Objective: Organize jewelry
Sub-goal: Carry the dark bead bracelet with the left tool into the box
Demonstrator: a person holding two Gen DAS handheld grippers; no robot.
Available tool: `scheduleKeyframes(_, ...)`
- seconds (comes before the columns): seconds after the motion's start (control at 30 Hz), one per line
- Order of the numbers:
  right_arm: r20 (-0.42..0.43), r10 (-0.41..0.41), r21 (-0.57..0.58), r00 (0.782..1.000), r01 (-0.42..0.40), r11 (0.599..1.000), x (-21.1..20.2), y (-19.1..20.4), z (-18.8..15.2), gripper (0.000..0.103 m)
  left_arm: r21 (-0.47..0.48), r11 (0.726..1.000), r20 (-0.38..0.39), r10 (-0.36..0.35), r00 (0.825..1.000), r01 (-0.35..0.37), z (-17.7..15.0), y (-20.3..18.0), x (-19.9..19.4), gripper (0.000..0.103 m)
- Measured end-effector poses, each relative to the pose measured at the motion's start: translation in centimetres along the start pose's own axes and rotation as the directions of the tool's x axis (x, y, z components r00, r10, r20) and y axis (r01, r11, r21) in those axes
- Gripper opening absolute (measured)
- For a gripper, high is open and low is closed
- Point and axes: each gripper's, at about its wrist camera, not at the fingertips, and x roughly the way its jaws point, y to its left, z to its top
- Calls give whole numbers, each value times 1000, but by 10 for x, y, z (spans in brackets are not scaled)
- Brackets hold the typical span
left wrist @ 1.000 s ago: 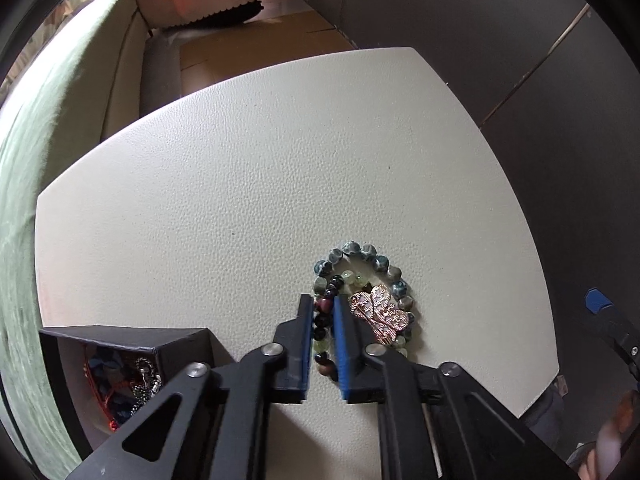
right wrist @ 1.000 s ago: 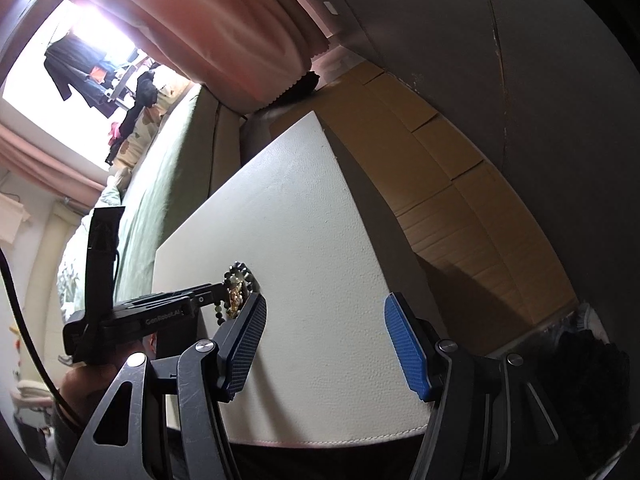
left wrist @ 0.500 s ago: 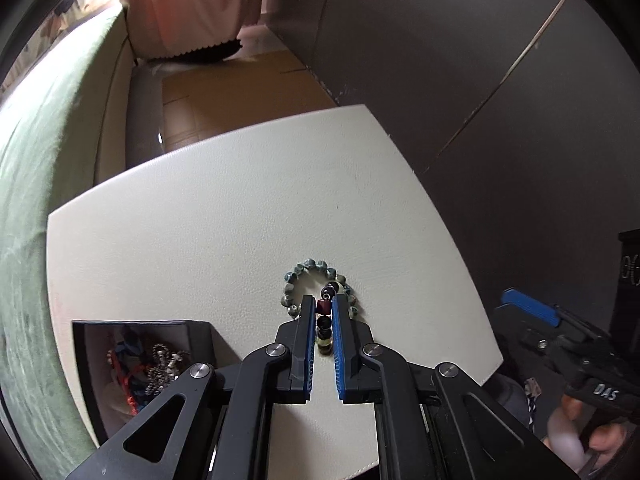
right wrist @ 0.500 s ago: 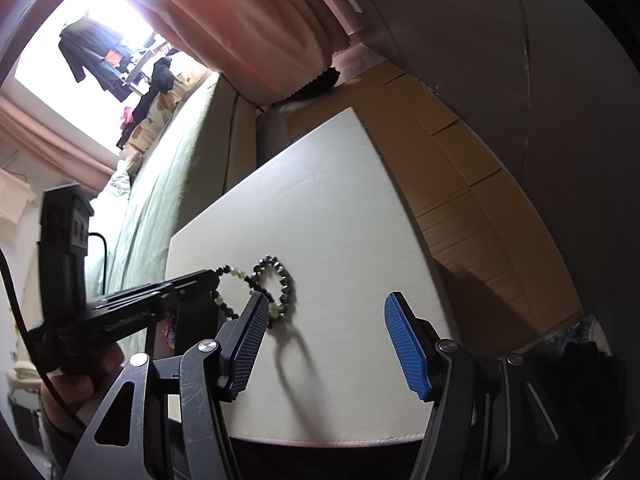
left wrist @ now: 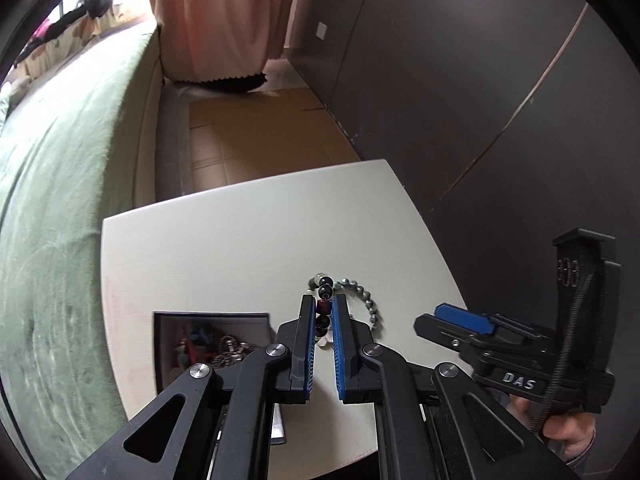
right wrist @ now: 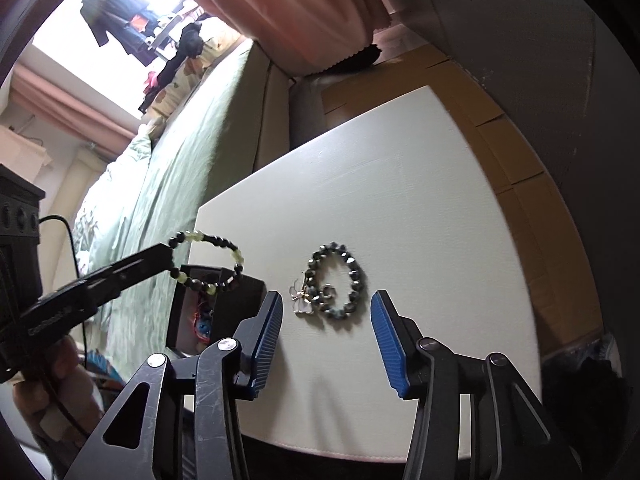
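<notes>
My left gripper [left wrist: 323, 308] is shut on a dark and pale-green beaded bracelet [left wrist: 323, 309] and holds it in the air. In the right wrist view the bracelet [right wrist: 224, 258] hangs over the open black jewelry box [right wrist: 218, 312], which holds several pieces. A grey beaded bracelet [right wrist: 346, 284] lies on the white table [right wrist: 400, 200] with a butterfly pendant [right wrist: 302, 298] beside it. My right gripper [right wrist: 326, 324] is open, low over the table's near edge, in front of the grey bracelet.
A green bed [left wrist: 60, 200] runs along the table's left side. A dark wall [left wrist: 460, 80] stands to the right. Brown cardboard [left wrist: 248, 136] covers the floor beyond the table. The box [left wrist: 208, 336] sits at the table's near left.
My left gripper has lifted the dark and green bracelet off the table and carried it left toward the box. The grey bracelet and pendant stayed on the table. The right gripper stayed open.
</notes>
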Motion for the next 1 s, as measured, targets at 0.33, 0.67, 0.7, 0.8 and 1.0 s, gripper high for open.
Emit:
scheduleKeyframes(0.33,-90,-10,-75,996,3,997,41,38,6,30,-67,998,59,26,998,-22,-7,41,-35,8)
scheduleKeyframes(0.67,-221,16,0,975,-17,1000,77,36,-12,27,-122,992,71,29,997,-21,-20,69,-45,8)
scheduleKeyframes(0.7,-227,16,21,974,-11,1000,81,33,-13,27,-124,992,71,28,997,-19,-21,71,-46,8)
scheduleKeyframes(0.8,-244,-7,62,970,23,998,93,23,-15,27,-130,991,74,26,997,-16,-23,77,-47,8)
scheduleKeyframes(1.0,-234,-66,52,970,81,995,100,21,-8,28,-153,988,85,18,996,-4,-25,90,-51,8)
